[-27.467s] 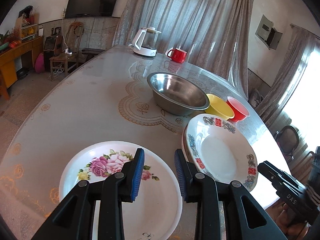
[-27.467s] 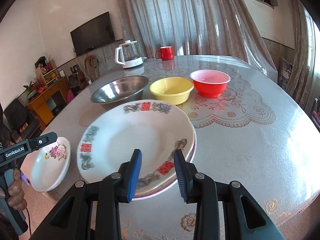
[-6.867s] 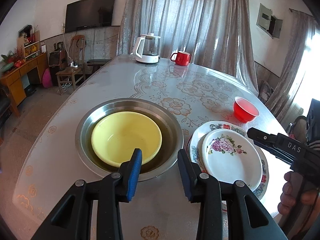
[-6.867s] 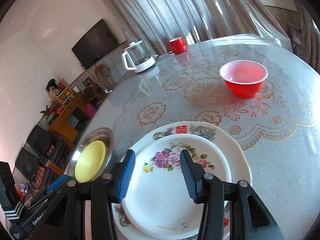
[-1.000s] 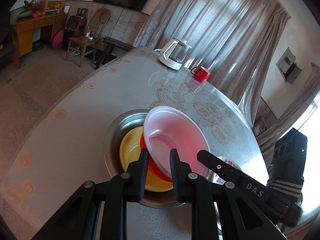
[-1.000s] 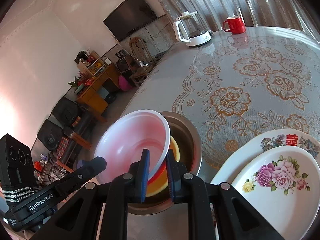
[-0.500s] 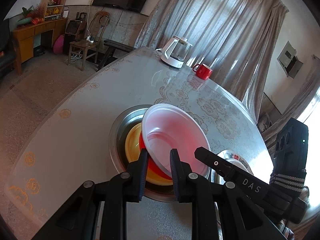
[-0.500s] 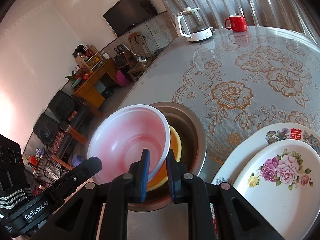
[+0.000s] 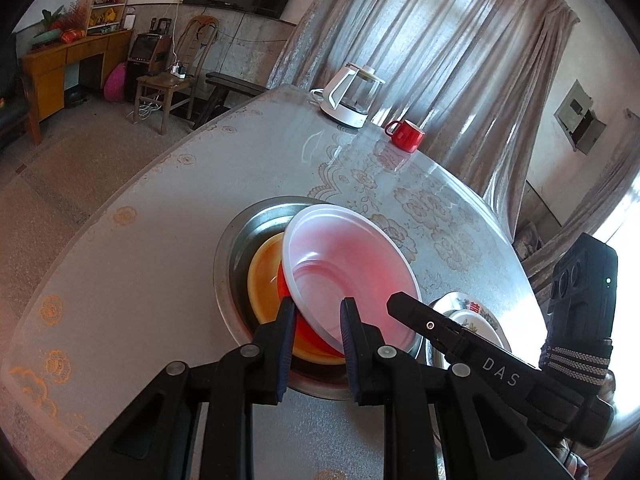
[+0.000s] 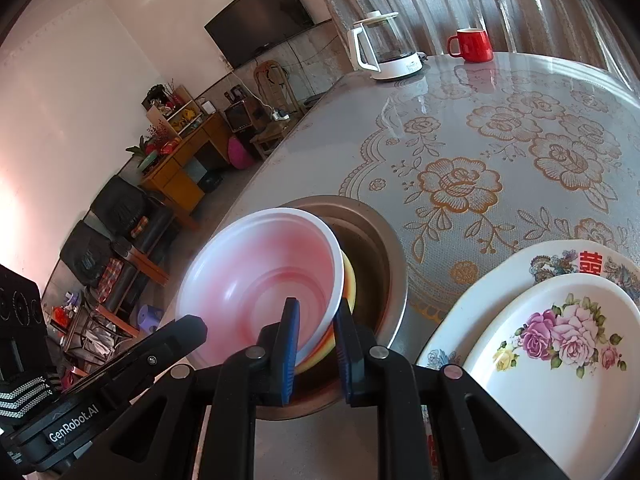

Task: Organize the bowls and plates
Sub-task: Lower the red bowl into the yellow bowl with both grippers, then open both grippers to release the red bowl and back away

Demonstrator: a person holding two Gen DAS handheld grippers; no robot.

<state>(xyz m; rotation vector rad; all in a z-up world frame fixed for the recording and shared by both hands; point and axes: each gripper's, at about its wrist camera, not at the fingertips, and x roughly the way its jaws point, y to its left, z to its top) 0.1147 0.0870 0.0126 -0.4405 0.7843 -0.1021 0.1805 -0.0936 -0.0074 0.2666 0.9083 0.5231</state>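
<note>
Left wrist view puts my left gripper [image 9: 315, 320] pinching the near rim of the red bowl [image 9: 344, 272], one pad outside the wall and one inside. Right wrist view shows my right gripper [image 10: 316, 320] nipping the same bowl's rim [image 10: 260, 276] from the other side, its pads nearly together with the thin plastic wall between them. Both grips sit low on a bowl that tilts up and away from the fingers.

Just beyond the fingertips the red bowl hangs over the yellow bowl [image 9: 264, 276], which is nested in the steel basin [image 9: 240, 240]. To the right of my right gripper, close by, the flowered plate [image 10: 560, 344] lies on the larger patterned plate [image 10: 520, 272] — that stack looks finished. Far ahead stand the kettle [image 9: 352, 98] and a red mug [image 9: 404, 134], well clear on the table [image 9: 160, 208].

What worries me is the release. The bowl is not level, so if one side lets go first I judge it could swing on the other pinch and land cocked on the yellow rim — or skid out of the basin. The thin wall may also flex and slip from the pads.
</note>
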